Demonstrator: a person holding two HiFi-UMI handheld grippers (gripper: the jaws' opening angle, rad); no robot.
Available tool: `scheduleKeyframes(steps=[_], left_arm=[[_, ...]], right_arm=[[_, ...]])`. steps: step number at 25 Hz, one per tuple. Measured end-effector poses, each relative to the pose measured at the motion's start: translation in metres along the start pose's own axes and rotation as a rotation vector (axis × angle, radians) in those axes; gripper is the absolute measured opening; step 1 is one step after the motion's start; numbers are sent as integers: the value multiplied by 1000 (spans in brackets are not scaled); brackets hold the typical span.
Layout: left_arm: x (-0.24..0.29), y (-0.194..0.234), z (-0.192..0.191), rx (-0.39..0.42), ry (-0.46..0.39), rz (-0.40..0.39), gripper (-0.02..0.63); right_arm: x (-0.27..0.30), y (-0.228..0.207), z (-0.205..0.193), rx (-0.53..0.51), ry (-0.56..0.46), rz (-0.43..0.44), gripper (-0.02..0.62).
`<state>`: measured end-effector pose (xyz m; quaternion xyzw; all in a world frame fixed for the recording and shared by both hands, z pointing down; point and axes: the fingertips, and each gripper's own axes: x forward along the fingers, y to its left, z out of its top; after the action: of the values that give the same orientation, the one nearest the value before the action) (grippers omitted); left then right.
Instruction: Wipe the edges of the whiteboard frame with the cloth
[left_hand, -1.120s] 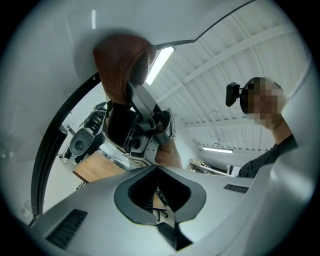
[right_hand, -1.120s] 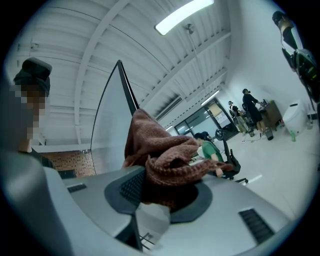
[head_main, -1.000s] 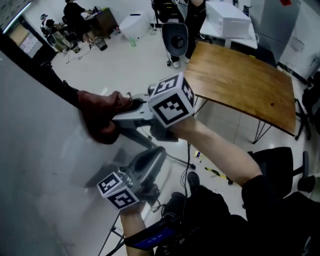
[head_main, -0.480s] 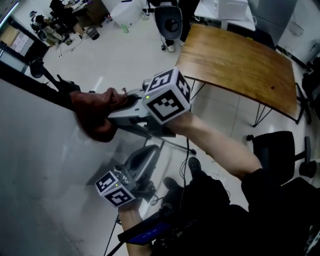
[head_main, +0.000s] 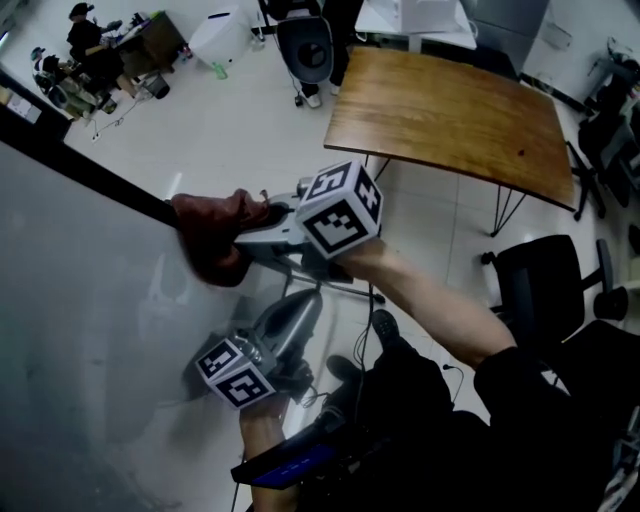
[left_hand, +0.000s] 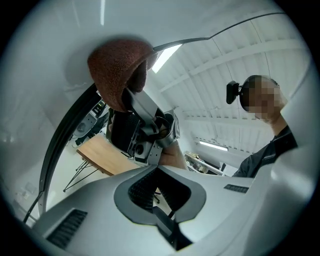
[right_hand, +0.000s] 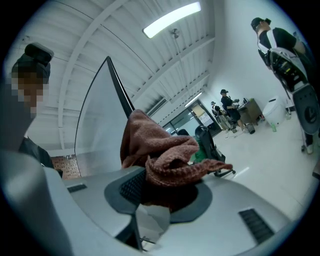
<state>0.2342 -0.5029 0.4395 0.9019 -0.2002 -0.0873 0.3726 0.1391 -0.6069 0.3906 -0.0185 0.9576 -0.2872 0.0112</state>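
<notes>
The right gripper (head_main: 243, 236), on an arm stretched forward and left, clamps a bunched reddish-brown terry cloth (head_main: 210, 238) against the whiteboard's thin black frame (head_main: 90, 172), at the edge of the glossy pale board (head_main: 70, 320). The left gripper (head_main: 308, 308) hangs nearer, its smooth grey jaws almost together with nothing between them.

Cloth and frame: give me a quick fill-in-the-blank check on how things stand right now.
The right gripper is ____ on the cloth.
The cloth presses against the whiteboard's black ____.
The left gripper holds ____.
Missing words: shut; frame; nothing.
</notes>
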Motion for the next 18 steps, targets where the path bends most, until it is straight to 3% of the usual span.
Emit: scheduleKeyframes(steps=[7, 18], left_arm=[[-5, 15, -35, -53, 25, -18, 2], [-12, 27, -54, -106, 57, -26, 2]], right_arm=[[-7, -1, -33, -35, -36, -41, 125], [-8, -20, -60, 39, -89, -104, 124]])
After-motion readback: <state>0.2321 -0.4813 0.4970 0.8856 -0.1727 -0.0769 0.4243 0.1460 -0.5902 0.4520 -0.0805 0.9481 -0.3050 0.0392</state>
